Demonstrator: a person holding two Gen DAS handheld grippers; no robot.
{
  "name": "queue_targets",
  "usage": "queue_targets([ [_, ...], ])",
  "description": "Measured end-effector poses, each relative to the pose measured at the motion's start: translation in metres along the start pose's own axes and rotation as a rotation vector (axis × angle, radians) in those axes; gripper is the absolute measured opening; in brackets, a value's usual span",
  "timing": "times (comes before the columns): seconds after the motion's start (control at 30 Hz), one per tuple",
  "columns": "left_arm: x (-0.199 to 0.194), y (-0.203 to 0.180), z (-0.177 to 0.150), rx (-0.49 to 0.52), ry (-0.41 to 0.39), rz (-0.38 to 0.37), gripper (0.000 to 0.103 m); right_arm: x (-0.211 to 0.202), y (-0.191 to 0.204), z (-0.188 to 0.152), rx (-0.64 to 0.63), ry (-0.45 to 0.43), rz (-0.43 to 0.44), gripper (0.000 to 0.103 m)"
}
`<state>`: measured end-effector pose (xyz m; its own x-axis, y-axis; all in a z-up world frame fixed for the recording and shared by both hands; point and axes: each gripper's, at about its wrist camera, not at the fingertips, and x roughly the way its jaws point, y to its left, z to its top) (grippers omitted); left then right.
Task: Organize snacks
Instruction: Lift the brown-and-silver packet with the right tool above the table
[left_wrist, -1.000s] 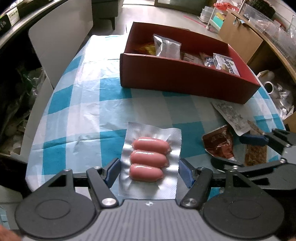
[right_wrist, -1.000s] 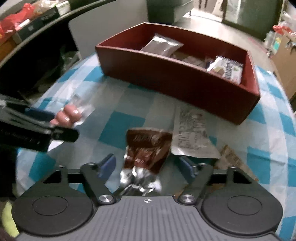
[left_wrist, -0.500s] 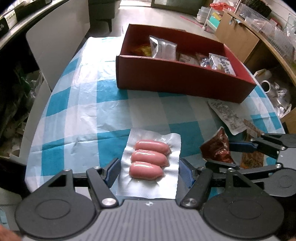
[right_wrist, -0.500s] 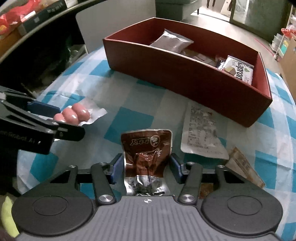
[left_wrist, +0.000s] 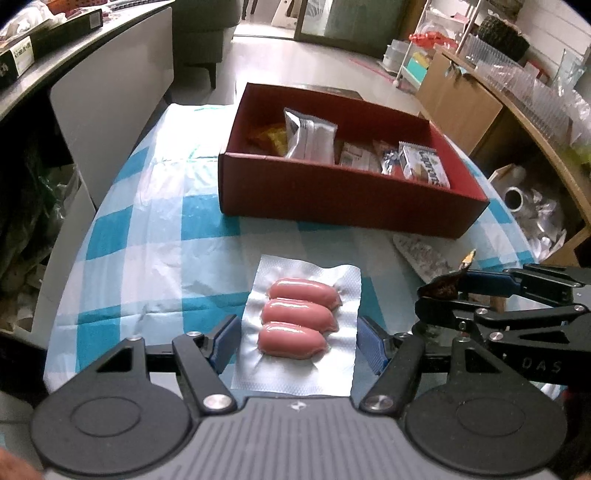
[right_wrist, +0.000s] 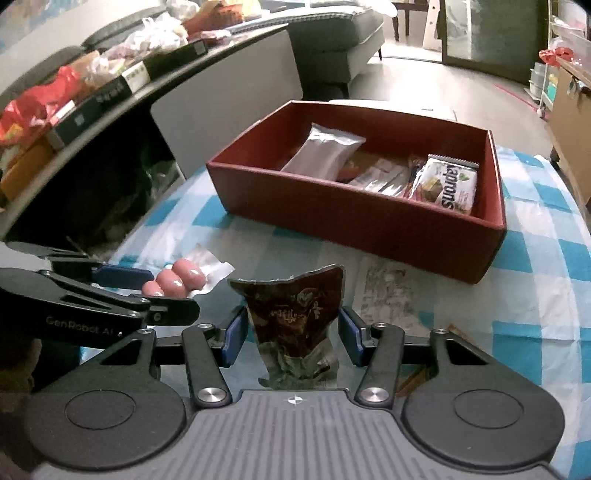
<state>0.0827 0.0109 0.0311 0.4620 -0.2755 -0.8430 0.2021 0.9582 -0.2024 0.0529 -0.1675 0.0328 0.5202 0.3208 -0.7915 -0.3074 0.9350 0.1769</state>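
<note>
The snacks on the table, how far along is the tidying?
Partly done. Several packets already sit in the red box. The left gripper holds the sausage pack, and the right gripper the brown pouch; neither is boxed yet. The grey printed packet lies on the tablecloth.

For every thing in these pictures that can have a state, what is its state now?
Left gripper: closed on the sausage pack's edges.
Sausage pack: sealed, flat, held.
Right gripper: closed on the brown pouch.
Brown pouch: crumpled, upright, lifted.
Red box: open, partly filled.
Silver pouch: inside the box, leaning.
Printed flat packet: lying flat on the tablecloth.
</note>
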Motion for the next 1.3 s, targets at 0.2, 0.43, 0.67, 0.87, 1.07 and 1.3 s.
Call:
queue_targets([
  [0.2,-0.006,-0.002,0.006,-0.008,-0.042,-0.011,0.062,-0.009,-0.009,0.007,0.046,-0.037,0.037,0.041],
  [0.43,0.002,0.003,0.004,-0.03,-0.008,0.019,0.062,0.01,-0.014,0.006,0.065,0.021,-0.005,0.057],
  [0.67,-0.001,0.01,0.001,-0.042,-0.01,0.019,0.062,0.045,0.013,0.004,0.001,0.12,0.001,0.071],
  [0.87,0.0,0.015,-0.003,-0.04,0.004,0.032,0.062,0.064,0.034,0.001,-0.132,0.161,-0.086,0.062],
  [1.07,-0.004,0.018,-0.001,-0.053,-0.006,0.014,0.062,0.051,0.017,-0.002,-0.038,0.183,0.024,0.056],
  [1.3,-0.004,0.016,0.001,-0.061,-0.014,0.003,0.062,0.04,-0.017,-0.004,0.196,0.156,0.182,0.056],
])
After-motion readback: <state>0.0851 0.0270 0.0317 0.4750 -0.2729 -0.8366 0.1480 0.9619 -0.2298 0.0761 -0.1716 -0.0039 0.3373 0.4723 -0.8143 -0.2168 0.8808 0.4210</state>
